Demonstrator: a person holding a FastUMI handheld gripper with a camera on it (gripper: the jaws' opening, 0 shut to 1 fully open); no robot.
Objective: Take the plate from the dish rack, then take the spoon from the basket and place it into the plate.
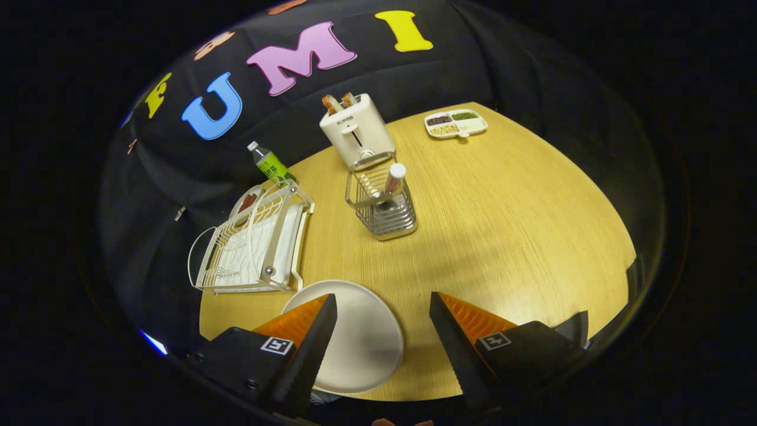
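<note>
Plate [361, 340] is out; spoon remains.
Your gripper [383, 307] is spread, empty; spoon [393, 177] waits in basket [384, 213], twelve o'clock.

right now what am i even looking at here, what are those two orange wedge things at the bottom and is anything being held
Those wedges are the two fingers of a handheld gripper that a person carries; no robot arm is involved. The camera rides on the gripper and looks forward along the fingers, so its fisheye lens bends the scene. The fingers stand apart and hold nothing.

Below them is a wooden table. A white plate lies flat on it, partly under one finger. Beside the plate sits a white wire dish rack. Further ahead is a metal basket with a spoon handle sticking up, then a toaster with bread in it. A green bottle stands behind the rack, and a divided snack tray lies at the far edge.
</note>
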